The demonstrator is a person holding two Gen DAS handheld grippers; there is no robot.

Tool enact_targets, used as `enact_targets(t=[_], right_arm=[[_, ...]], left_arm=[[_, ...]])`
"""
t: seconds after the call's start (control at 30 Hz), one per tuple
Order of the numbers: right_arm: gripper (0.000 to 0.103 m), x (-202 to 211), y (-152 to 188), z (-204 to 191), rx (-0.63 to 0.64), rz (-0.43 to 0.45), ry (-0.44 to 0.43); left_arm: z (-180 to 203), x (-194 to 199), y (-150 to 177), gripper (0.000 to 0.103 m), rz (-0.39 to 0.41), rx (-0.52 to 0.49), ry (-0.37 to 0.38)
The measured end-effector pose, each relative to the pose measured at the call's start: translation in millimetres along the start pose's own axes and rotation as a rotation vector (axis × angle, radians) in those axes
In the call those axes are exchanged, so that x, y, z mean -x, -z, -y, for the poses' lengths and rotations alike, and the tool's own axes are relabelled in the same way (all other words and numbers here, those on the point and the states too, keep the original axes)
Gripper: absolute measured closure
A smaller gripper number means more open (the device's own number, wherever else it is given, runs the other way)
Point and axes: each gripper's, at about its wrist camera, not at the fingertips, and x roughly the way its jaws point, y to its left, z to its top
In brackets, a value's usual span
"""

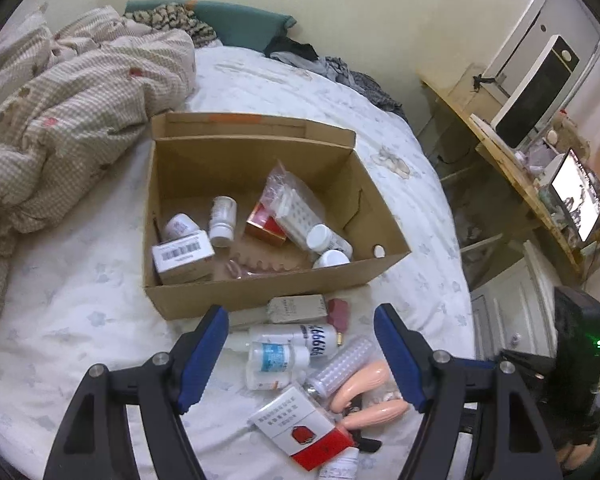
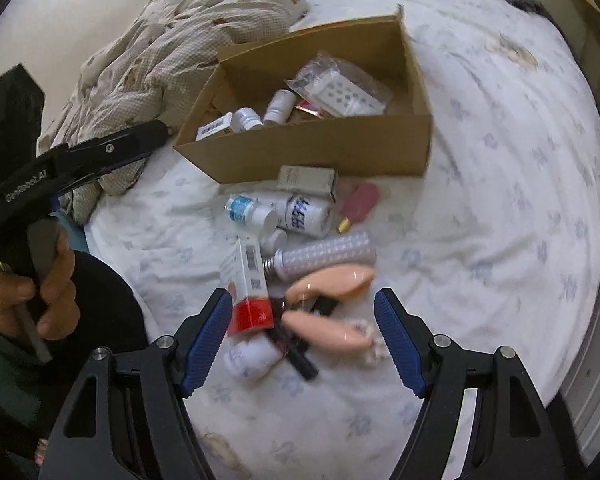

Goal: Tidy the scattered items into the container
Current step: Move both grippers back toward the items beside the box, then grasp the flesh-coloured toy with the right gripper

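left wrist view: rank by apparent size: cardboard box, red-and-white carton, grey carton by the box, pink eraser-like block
Largest to smallest as they look:
1. cardboard box
2. red-and-white carton, though it lies nearest the camera, which inflates it
3. grey carton
4. pink block

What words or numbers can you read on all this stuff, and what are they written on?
"999": blue print, upside down, on the white bottle lying on the bed in front of the cardboard box.
Red-and-white carton: printed lines, too small to read.
White barcode box inside the cardboard box: bars only, digits too small.
Left gripper body: white lettering, too blurred to read.
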Motion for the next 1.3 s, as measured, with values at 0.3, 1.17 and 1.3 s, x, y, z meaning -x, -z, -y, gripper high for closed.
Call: enact_targets(t=[0.3, 1.17, 1.3], right_arm=[[0.026, 12.2, 25.2, 32.2, -0.104, -0.077, 0.028], [0.073, -140.6, 59.7, -89.0, 0.965, -0.486, 0.457], [0.077, -91.0, 39.2, -82.4, 0.789, -0.362, 0.320]], left_arm=[[-11.7, 7.9, -2.0, 0.026, 0.011, 0.047, -0.034], [-40.1, -8.6, -1.2, 0.026, -0.104, 0.207, 0.104], [-39.4, -8.9, -1.2, 0.027, -0.108, 0.202, 0.108]])
